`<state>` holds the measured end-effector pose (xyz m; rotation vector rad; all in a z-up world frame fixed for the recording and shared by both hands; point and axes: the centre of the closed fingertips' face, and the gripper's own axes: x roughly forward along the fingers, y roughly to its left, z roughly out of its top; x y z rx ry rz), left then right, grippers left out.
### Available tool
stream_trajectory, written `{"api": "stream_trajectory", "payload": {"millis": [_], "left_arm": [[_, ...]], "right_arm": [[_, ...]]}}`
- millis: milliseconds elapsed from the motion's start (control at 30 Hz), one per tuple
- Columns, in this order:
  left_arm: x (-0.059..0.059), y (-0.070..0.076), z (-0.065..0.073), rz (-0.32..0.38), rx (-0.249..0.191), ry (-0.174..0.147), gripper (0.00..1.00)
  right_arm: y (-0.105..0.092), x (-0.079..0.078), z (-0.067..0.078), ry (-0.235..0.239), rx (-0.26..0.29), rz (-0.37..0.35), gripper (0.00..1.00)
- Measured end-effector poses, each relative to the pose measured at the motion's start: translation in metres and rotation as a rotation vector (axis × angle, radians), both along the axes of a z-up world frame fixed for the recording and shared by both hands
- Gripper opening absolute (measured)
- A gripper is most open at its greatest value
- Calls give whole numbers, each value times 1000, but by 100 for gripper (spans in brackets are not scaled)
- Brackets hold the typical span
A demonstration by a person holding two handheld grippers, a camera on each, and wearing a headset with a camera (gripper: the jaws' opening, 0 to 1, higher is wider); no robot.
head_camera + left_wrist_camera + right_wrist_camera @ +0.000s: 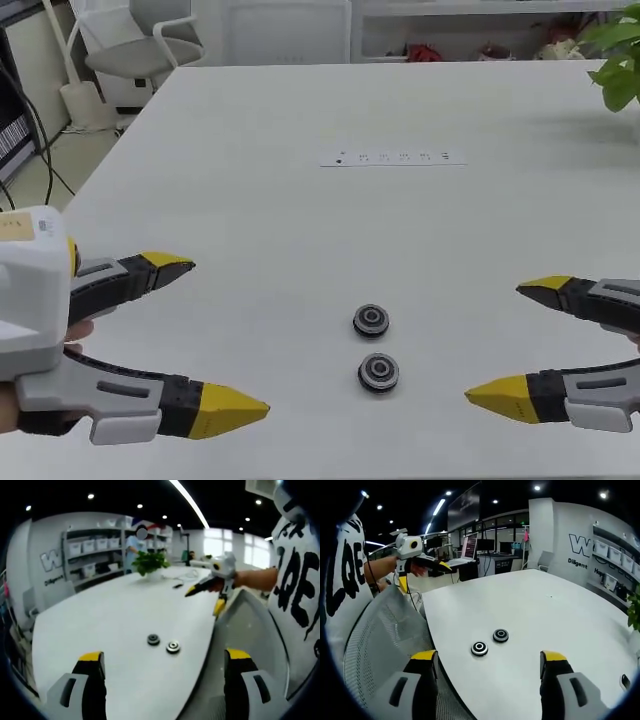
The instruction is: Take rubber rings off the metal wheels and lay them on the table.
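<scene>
Two small metal wheels, each with a black rubber ring around it, lie flat on the white table [300, 200] near its front edge. The far wheel [371, 320] [153, 639] [500, 635] and the near wheel [379, 372] [173, 647] [479, 648] sit close together but apart. My left gripper [228, 337] [164, 656] [426, 578] hovers open to the left of them. On their right my right gripper [495, 343] [487, 656] [202, 604] is open too. Neither holds anything, and both are well clear of the wheels.
A white strip with small markings [393, 158] lies mid-table. A potted plant [615, 60] [149, 562] stands at the far right corner. A grey mesh chair [385, 630] is at the table's front edge, and an office chair [135, 45] stands beyond the far left corner.
</scene>
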<state>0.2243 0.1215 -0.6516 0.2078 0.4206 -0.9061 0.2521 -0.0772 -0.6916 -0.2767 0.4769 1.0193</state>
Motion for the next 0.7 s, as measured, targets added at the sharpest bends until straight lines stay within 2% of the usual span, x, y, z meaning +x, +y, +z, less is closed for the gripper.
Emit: {"api": "stream_trajectory", "payload": {"millis": [700], "left_arm": [[4, -2, 1, -7, 6, -2, 100]], "right_arm": [[2, 2, 0, 0, 4, 18, 81]]}}
